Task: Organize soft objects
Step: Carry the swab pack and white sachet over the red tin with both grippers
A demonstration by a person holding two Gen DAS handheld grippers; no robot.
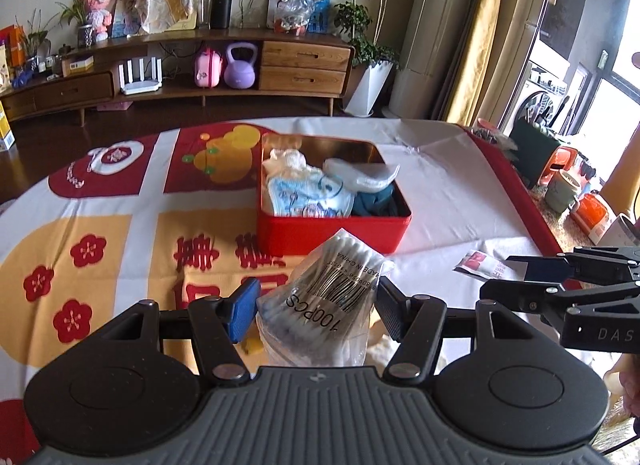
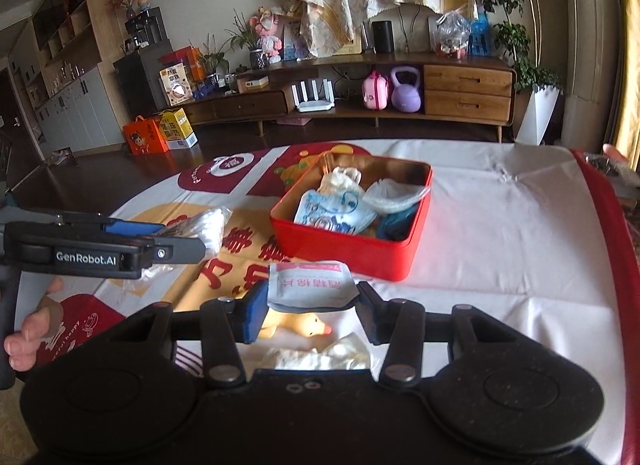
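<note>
Tools level, side by side: left tool (image 1: 316, 305) grips swab bag (image 1: 326, 293), right tool (image 2: 312, 311) pouch (image 2: 310, 285).

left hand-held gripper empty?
No, the left hand-held gripper holds a clear bag of cotton swabs between its fingers, in front of the red tin.

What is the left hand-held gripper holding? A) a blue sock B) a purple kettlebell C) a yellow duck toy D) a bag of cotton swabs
D: the left hand-held gripper is closed on a clear bag of cotton swabs marked "100PCS", just in front of the red tin.
</note>
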